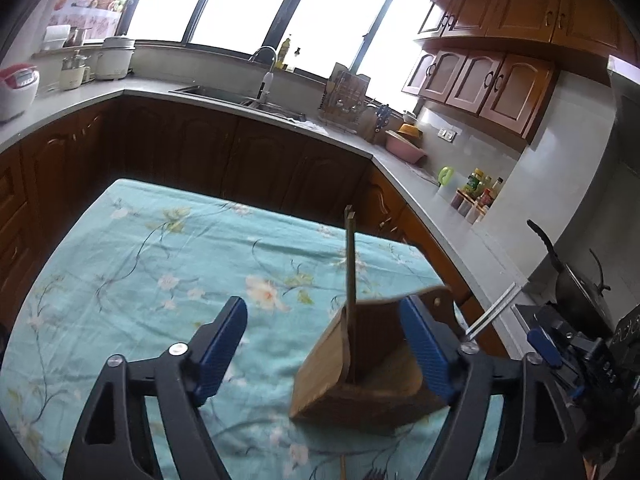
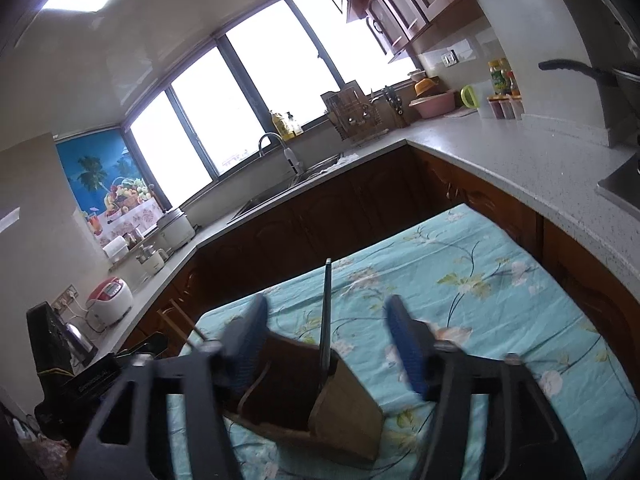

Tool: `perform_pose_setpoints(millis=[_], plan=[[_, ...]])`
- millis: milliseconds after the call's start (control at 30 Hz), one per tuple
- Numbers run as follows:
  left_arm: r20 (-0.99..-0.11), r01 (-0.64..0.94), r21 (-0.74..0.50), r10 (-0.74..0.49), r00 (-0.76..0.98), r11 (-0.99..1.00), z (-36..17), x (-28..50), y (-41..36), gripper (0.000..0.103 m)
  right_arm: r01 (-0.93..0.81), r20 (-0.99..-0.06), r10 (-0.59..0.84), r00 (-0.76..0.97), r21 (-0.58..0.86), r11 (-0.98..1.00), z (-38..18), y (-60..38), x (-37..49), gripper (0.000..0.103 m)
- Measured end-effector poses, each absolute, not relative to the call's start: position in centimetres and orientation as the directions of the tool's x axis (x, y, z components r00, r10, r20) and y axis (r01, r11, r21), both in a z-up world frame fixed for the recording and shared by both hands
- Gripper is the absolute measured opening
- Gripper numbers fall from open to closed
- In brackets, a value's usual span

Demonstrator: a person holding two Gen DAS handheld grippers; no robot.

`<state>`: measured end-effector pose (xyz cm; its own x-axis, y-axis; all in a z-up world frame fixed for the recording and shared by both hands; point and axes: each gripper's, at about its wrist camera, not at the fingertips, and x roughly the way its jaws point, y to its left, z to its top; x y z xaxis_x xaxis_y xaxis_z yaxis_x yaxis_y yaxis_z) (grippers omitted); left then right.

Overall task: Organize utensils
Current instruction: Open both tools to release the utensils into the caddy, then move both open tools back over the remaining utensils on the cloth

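Note:
A wooden utensil holder [image 1: 360,376] [image 2: 344,416] stands on the turquoise flowered tablecloth [image 1: 160,260] [image 2: 500,280]. A pair of dark chopsticks [image 1: 350,280] [image 2: 326,312] sticks straight up out of it. My left gripper [image 1: 324,346] is open. The holder sits between its blue pads, close to the right pad [image 1: 426,348] and well away from the left one. My right gripper [image 2: 326,342] is open too. It hangs just above the holder, with the chopsticks rising between its fingers and neither pad touching them. One of its blue pads [image 1: 544,344] shows at the right of the left wrist view.
A grey counter [image 1: 460,216] [image 2: 520,152] wraps around the table, with dark wood cabinets under it. On it are a sink [image 1: 224,94], a dish rack [image 1: 344,100], a pink bowl [image 1: 404,148], bottles [image 1: 478,192] and a wok [image 1: 576,292]. Pale thin sticks [image 1: 492,312] slant up beside the left gripper's right finger.

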<state>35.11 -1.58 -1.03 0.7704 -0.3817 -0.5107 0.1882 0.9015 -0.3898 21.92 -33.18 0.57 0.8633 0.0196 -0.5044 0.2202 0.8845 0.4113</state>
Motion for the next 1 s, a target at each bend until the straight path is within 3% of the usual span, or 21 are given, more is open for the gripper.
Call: perform_pose_setpoints(millis=[33,100,1000], plan=[[-0.52,0.183,-0.391,-0.381,0.765,0.902,-1.2,34.4,-1.2,0.081,0.219,-0.5,0.021,0.866,0.416,0.883,0.6,-33.1,21.4,0.086],[-0.535,0.171,-0.398,-0.379,0.755,0.901,-1.5,33.3,-0.6,0.082,0.218,-0.5,0.026,0.865,0.422,0.88,0.4,-32.9,20.5,0.089],[-0.672,0.035,-0.403,-0.321,0.668,0.915,-3.9,17.8,5.6,0.082,0.215,-0.619,0.111,0.777,0.427,0.878,-3.0,-28.0,11.3,0.089]])
